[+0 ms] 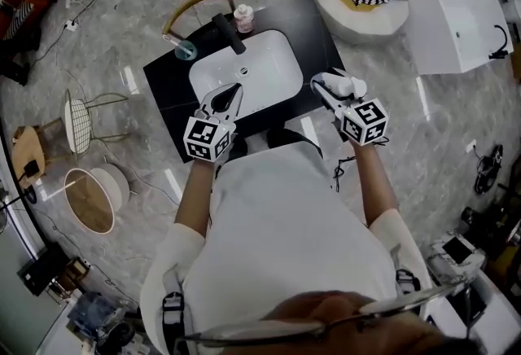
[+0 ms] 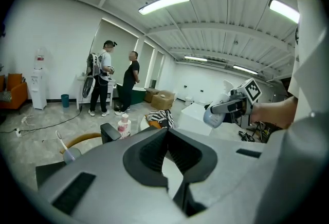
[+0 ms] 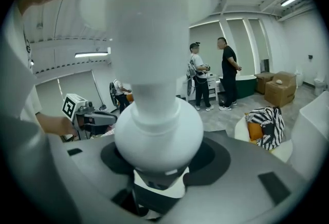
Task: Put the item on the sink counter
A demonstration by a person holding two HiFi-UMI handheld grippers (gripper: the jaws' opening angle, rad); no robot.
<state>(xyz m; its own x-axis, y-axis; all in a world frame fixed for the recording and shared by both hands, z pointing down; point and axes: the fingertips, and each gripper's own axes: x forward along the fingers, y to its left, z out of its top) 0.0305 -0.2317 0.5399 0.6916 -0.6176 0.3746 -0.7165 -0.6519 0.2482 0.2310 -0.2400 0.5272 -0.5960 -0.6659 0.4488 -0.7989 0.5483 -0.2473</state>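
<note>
My right gripper (image 1: 330, 89) is shut on a white round-bellied bottle (image 1: 343, 85), held over the right end of the black sink counter (image 1: 167, 78). In the right gripper view the bottle (image 3: 157, 115) fills the middle and hides the jaws' tips. My left gripper (image 1: 226, 95) hovers over the front rim of the white basin (image 1: 252, 68); it is open and holds nothing. From the left gripper view, the right gripper (image 2: 234, 106) and its bottle (image 2: 215, 116) show at the right.
A black faucet (image 1: 229, 32), a pink-labelled bottle (image 1: 242, 18) and a toothbrush cup (image 1: 184, 49) stand at the counter's back. A white armchair (image 1: 358, 11) and a white tub (image 1: 456, 24) lie beyond. Two people (image 2: 115, 84) stand far off.
</note>
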